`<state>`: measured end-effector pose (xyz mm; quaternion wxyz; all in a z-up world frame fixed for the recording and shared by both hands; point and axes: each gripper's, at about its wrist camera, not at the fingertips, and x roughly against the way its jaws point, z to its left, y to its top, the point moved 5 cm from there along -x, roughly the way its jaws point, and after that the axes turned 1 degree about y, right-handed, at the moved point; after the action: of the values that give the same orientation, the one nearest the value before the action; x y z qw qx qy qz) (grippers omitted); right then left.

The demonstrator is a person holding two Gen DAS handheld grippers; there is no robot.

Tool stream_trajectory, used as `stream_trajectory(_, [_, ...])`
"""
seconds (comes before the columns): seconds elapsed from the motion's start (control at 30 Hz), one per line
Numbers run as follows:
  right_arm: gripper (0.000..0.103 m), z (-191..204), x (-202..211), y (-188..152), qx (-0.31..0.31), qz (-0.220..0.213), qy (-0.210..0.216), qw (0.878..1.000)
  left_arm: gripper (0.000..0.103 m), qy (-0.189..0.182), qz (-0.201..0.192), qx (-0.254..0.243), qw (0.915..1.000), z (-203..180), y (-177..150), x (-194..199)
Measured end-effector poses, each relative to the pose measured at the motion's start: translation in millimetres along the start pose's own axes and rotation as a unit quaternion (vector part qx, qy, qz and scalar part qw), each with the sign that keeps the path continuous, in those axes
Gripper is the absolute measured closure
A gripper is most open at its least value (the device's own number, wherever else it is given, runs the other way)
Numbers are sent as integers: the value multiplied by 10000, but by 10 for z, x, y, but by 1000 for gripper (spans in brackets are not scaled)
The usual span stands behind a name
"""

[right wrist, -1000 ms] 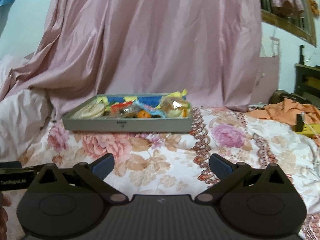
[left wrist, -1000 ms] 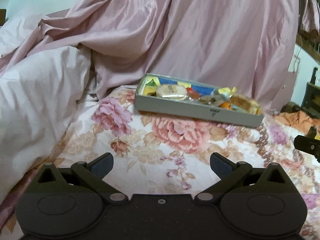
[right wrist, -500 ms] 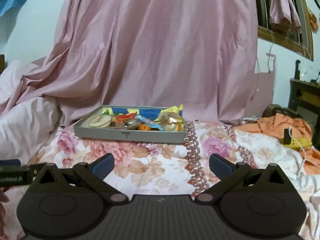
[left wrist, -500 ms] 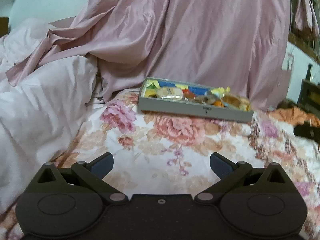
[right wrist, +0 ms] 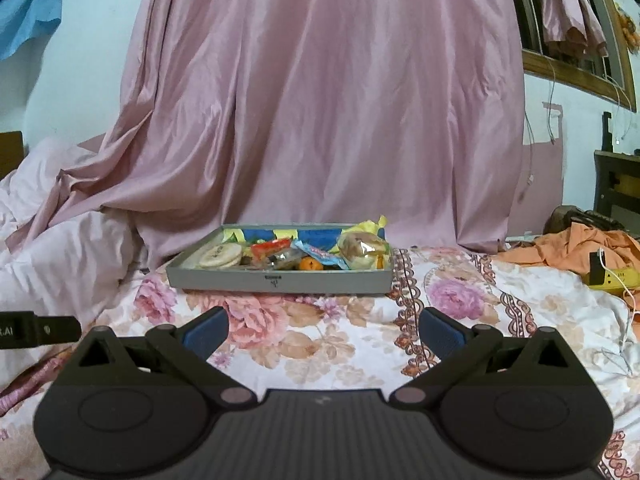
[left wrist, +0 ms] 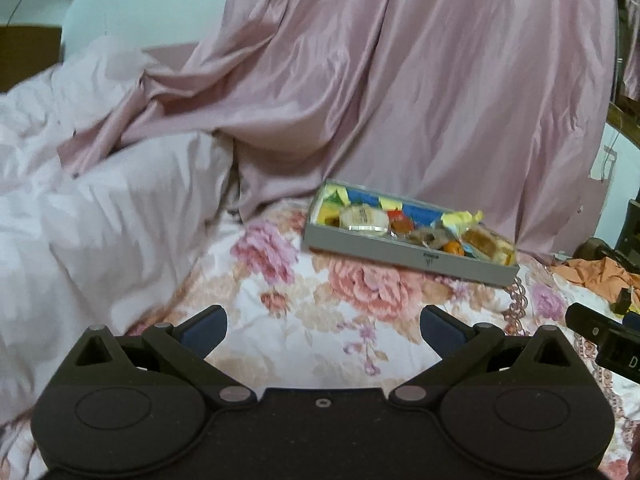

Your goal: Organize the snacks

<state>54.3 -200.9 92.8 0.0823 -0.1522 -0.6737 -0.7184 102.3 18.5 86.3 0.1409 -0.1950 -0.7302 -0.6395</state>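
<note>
A flat grey tray (left wrist: 400,250) (right wrist: 280,280) rests on the floral bedsheet, holding several wrapped snacks: round pale biscuits (right wrist: 221,255), a red packet (right wrist: 270,246), a clear-wrapped bun (right wrist: 364,250), and an orange sweet (right wrist: 311,265). In the left wrist view the biscuits (left wrist: 364,218) and a wrapped cake (left wrist: 486,242) show. My left gripper (left wrist: 322,328) is open and well short of the tray, nothing between its fingers. My right gripper (right wrist: 323,330) is also open and empty, facing the tray's front wall from a distance.
A pink satin curtain (right wrist: 328,120) hangs right behind the tray. A rumpled white duvet (left wrist: 80,220) lies to the left. Orange cloth (right wrist: 576,242) and a yellow item (right wrist: 612,278) lie at the right. Dark furniture (right wrist: 618,180) stands at the far right.
Both grippers have pulled back and risen from the tray, which now looks smaller and farther. Both stay open and empty. The snacks in the tray have not moved.
</note>
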Motion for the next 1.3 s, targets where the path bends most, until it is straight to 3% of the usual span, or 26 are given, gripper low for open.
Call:
stream_trajectory(0.17, [0, 63, -68, -6, 92, -153, 34, 9998, 1, -14, -439, -247, 9987, 16, -20, -82])
stream_trajectory(0.53, [0, 185, -316, -164, 267, -322, -182, 9990, 1, -319, -773, -441, 9955, 104, -242, -386])
stream_trajectory(0.77, [0, 130, -485, -257, 220, -383, -603, 9972, 1, -279, -532, -200, 9980, 312, -330, -671])
stream_trajectory(1.0, [0, 184, -654, -395, 163, -143, -580, 9981, 1, -178, -426, -139, 9988, 400, -352, -784])
stream_trajectory(1.3, [0, 235, -643, -378, 160, -230, -556, 9981, 1, -199, -421, -256, 9986, 367, -369, -749])
